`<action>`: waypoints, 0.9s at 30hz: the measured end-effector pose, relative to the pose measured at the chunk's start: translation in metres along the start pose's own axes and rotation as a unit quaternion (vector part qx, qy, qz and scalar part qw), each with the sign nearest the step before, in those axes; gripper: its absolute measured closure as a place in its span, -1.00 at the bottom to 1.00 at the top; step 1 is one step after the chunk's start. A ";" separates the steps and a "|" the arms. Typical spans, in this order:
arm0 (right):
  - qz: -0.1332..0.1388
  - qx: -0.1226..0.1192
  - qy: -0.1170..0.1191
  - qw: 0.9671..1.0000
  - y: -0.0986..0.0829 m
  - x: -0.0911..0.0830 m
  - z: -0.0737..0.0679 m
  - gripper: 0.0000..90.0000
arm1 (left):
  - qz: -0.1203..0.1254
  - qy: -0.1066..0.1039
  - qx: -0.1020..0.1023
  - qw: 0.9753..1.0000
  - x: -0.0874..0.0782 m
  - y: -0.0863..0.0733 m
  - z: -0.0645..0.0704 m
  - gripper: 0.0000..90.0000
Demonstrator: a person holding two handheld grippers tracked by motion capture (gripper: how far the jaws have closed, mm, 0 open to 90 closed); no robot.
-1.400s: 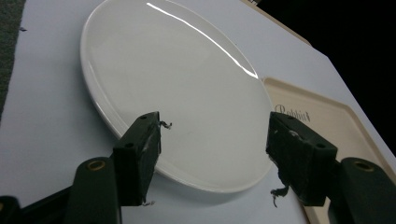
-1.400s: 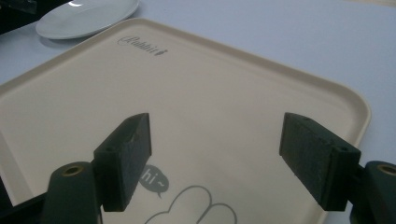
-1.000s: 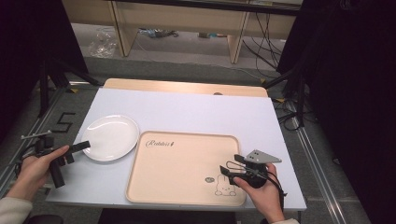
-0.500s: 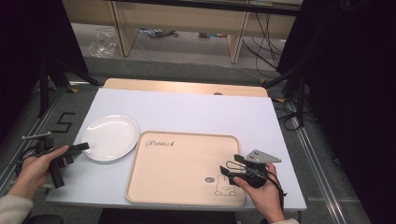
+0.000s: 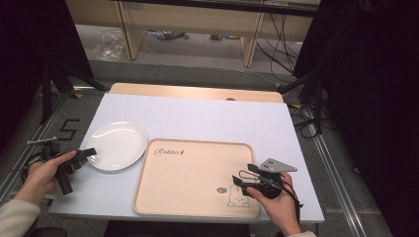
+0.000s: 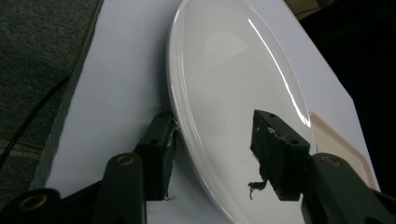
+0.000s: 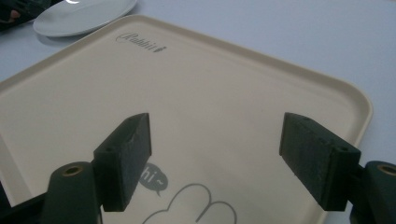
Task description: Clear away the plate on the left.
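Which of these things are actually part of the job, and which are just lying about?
Part of the job:
white plate, its rim between the left gripper fingers
beige tray, under the right gripper

Lying about:
plastic bag
floor cables

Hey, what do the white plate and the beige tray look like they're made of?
The plate looks like glazed ceramic, perhaps melamine: glossy white with sharp light streaks along its rim. The tray looks like matte plastic: an even beige surface, rounded moulded lip, printed lettering and a cartoon.
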State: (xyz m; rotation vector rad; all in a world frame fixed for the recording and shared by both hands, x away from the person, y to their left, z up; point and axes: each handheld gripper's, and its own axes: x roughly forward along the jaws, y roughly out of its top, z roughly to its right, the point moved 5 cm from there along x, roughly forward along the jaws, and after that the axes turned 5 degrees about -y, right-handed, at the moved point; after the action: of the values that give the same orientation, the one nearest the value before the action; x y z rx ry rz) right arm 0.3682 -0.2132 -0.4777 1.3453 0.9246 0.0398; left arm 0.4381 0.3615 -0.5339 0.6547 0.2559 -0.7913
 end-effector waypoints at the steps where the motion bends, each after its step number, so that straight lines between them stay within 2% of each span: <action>1: 0.007 0.006 0.012 1.000 0.000 0.002 -0.002 -0.42 | -0.002 0.002 -0.003 1.000 0.000 0.001 0.000 0.14; 2: 0.008 -0.003 -0.004 1.000 0.000 0.001 0.000 -0.42 | -0.010 0.009 -0.003 1.000 0.000 0.001 0.000 0.15; 5: 0.009 0.009 0.000 1.000 0.000 0.002 -0.002 -0.42 | -0.004 0.004 -0.010 1.000 0.002 0.002 0.000 0.25; 6: 0.006 0.009 0.002 1.000 0.000 0.002 -0.002 -0.42 | -0.017 0.024 -0.007 1.000 0.001 0.003 -0.002 0.32; 8: 0.006 0.011 0.001 1.000 0.000 0.002 -0.002 -0.42 | -0.016 0.030 -0.006 0.999 0.001 0.003 -0.003 0.44; 9: 0.005 0.011 0.001 1.000 0.000 0.002 -0.002 -0.42 | -0.017 0.039 0.004 0.999 0.001 0.004 -0.004 0.49; 10: 0.005 0.011 0.001 1.000 0.000 0.002 -0.002 -0.42 | -0.018 0.041 0.004 0.999 0.002 0.004 -0.004 0.57; 11: -0.009 0.009 -0.001 1.000 -0.001 0.000 -0.002 -0.42 | -0.017 0.040 0.003 0.999 0.002 0.004 -0.005 0.61; 12: -0.011 0.010 -0.003 1.000 -0.001 0.000 -0.002 -0.42 | -0.021 0.040 0.005 0.999 0.002 0.004 -0.007 0.68; 13: -0.011 0.007 -0.004 1.000 -0.001 0.000 -0.001 -0.42 | -0.008 0.023 0.001 1.000 0.004 0.004 -0.008 0.70; 15: -0.012 0.010 -0.003 1.000 -0.001 0.000 -0.002 -0.43 | -0.005 0.021 -0.004 1.000 0.004 0.004 -0.009 0.73; 16: -0.009 0.007 -0.005 1.000 -0.001 0.001 -0.001 -0.42 | -0.010 0.027 -0.016 0.999 0.003 0.003 -0.009 0.74; 17: -0.009 0.008 -0.005 1.000 -0.001 0.001 -0.001 -0.43 | -0.002 0.014 -0.022 1.000 0.004 0.003 -0.009 0.75; 18: -0.009 0.008 -0.005 1.000 -0.001 0.001 -0.001 -0.43 | -0.002 0.014 -0.022 1.000 0.004 0.003 -0.009 0.76; 20: -0.009 0.008 -0.005 1.000 -0.001 0.001 -0.001 -0.43 | 0.007 -0.004 -0.044 0.999 0.003 0.003 -0.012 0.80; 21: -0.010 0.008 -0.005 1.000 -0.001 0.001 -0.001 -0.43 | 0.013 -0.020 -0.050 0.998 0.002 0.003 -0.012 0.82; 23: -0.009 0.008 -0.006 1.000 -0.001 0.001 -0.001 -0.43 | 0.029 -0.041 -0.066 0.997 0.000 0.006 -0.010 0.87; 25: -0.010 0.007 -0.006 1.000 -0.001 0.001 -0.001 -0.43 | 0.037 -0.049 -0.066 0.996 -0.002 0.008 -0.008 0.91; 26: -0.011 0.002 -0.002 1.000 -0.001 0.001 0.000 -0.43 | 0.040 -0.055 -0.059 0.996 -0.003 0.009 -0.006 0.92; 27: -0.011 0.002 -0.002 1.000 -0.001 0.001 0.000 -0.43 | 0.037 -0.044 -0.052 0.997 -0.004 0.010 -0.004 0.92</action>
State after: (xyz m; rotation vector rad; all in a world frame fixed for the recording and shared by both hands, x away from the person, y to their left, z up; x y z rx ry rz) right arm 0.3683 -0.2133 -0.4792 1.3377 0.9361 0.0190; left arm 0.4422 0.3719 -0.5310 0.5269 0.1908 -0.7279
